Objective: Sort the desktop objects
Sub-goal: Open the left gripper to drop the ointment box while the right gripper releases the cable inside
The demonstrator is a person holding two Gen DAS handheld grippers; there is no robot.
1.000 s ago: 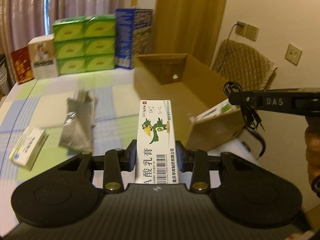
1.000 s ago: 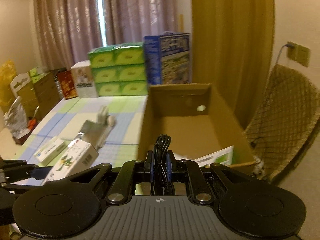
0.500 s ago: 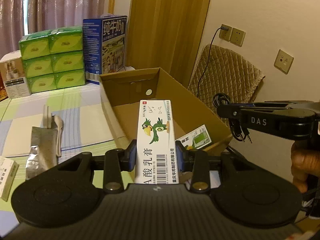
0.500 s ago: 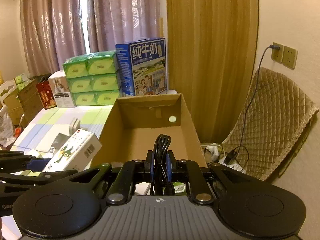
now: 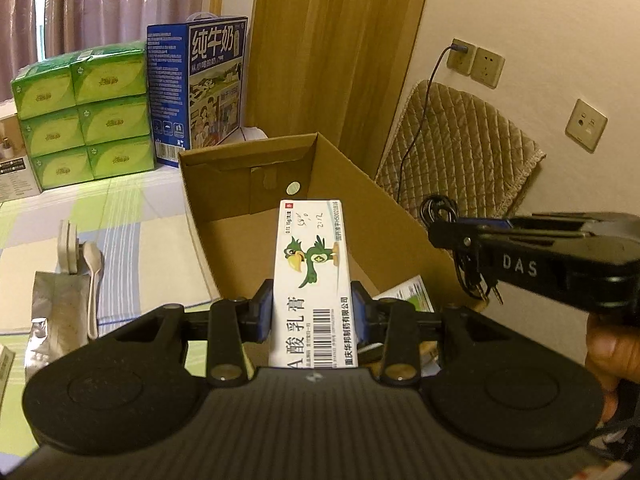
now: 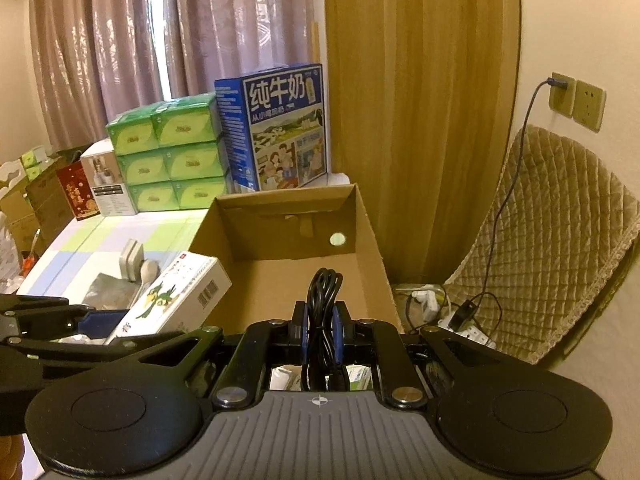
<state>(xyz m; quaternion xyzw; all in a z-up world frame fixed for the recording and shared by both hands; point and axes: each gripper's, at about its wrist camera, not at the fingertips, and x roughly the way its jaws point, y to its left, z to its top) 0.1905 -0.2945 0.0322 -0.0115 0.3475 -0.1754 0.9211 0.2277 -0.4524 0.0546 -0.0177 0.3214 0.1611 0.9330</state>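
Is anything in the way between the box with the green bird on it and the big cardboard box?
Nothing visible blocks it. The white box with the green bird, clamped in the left gripper, already hangs above the open cardboard box. The top is open, and only a small green-and-white packet lies inside near the front.

"纯牛奶" on the blue milk carton, "das" on the right hand-held gripper

We see a white ointment carton with a green parrot, clamped lengthwise above the open cardboard box; a coiled black cable is pinched upright over the same box, where a green-white packet lies inside
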